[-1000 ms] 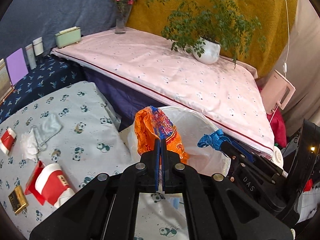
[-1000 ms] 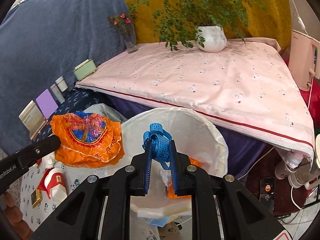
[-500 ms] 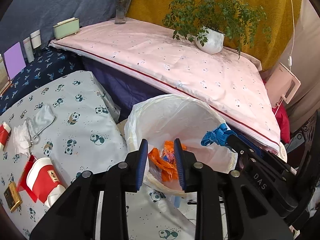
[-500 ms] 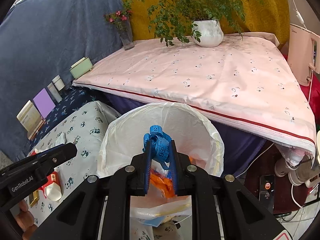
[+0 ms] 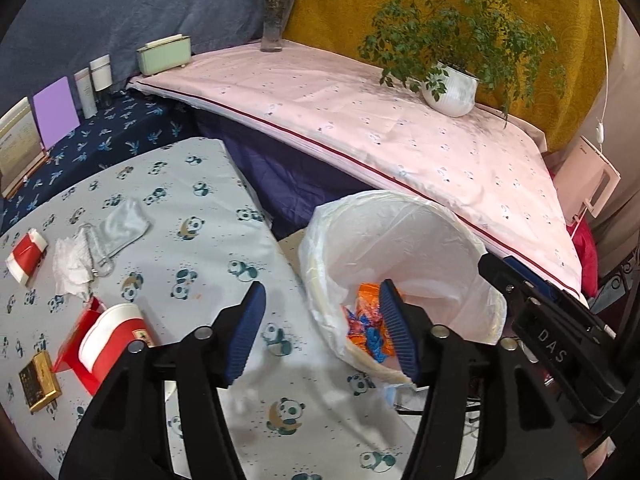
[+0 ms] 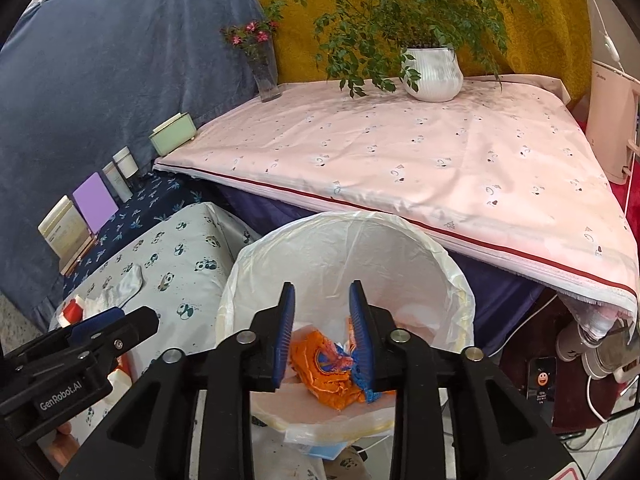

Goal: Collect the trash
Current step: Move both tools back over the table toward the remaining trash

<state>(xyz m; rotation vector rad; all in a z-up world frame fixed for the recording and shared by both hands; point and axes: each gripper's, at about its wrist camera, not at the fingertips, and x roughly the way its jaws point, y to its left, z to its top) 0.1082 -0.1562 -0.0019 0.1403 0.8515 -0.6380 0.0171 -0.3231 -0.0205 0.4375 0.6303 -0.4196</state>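
Lying at the far left of the panda-print worktop (image 5: pixel 208 216) is a small red-and-white wrapper (image 5: pixel 25 255), flat and light, best pinched along one free edge. Just right of it a crumpled white tissue (image 5: pixel 72 266) rests against a pale grey cloth piece (image 5: pixel 122 226) that has a metal clip on it; both look soft and nearly weightless, so a pinch at a raised fold should lift either, though the tissue may tear or shed if dragged. Nearer the camera, a small gold box (image 5: pixel 39 381) sits beside a red-and-white paper cup (image 5: pixel 114 334) lying on its side on a red card; the cup looks thin-walled and crushable, so I would take it across the rim or wall with a gentle squeeze, and it may roll when touched. The left tool (image 5: pixel 320 330) hangs above the worktop's edge and the bin, its blue pads spread wide with nothing between them. Further right, the white-lined trash bin (image 6: pixel 436 264) stands beside the worktop, below the pink-covered bed (image 6: pixel 400 160), and holds a crumpled orange snack bag (image 6: pixel 324 376) with a blue tape measure (image 6: pixel 360 380) lying on it. The right tool (image 6: pixel 322 334) hovers over the bin mouth, pads parted and empty. By my reading, the worktop litter is what remains to collect.
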